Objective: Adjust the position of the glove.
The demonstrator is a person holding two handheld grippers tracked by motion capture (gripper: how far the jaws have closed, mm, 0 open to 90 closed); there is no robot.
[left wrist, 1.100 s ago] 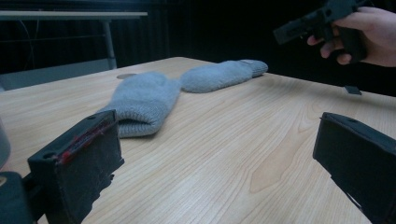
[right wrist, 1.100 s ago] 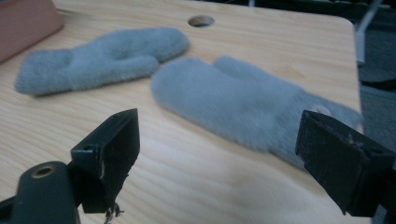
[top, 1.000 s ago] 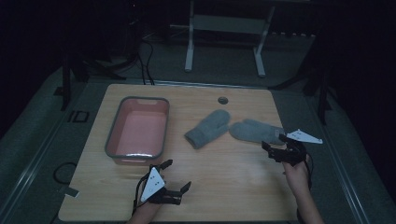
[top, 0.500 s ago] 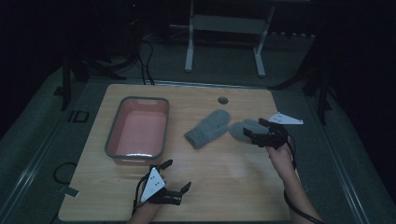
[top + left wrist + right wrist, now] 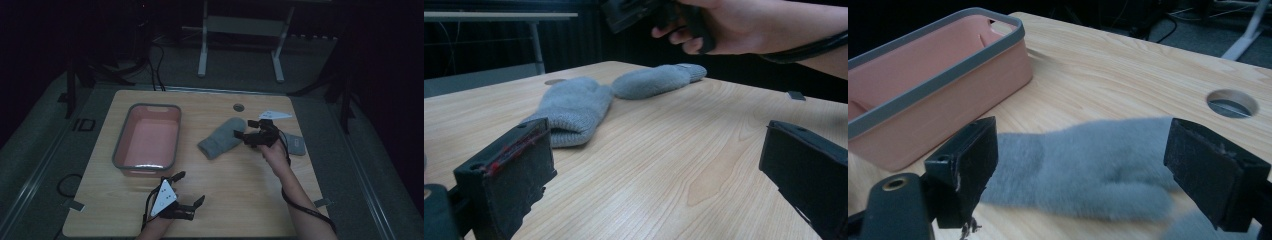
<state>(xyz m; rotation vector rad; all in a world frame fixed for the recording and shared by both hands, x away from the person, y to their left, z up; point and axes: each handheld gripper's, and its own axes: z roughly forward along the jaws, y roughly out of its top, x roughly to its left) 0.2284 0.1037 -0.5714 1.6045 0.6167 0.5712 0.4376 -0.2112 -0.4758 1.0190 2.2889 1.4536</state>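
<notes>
Nearest the person, the left gripper (image 5: 186, 193) rests with jaws spread wide on the bare wood below the pink tub's (image 5: 119, 148) near end — well apart from any cloth. Farther out, to the right of the tub, the right gripper (image 5: 247, 131) hovers with jaws spread and empty over the thumb end of the near grey mitten (image 5: 220, 139), whose long axis slants away from the tub, cuff nearer the person. So the right hand is plainly closer — the second mitten (image 5: 296, 144) lies beyond, farther from the tub.
</notes>
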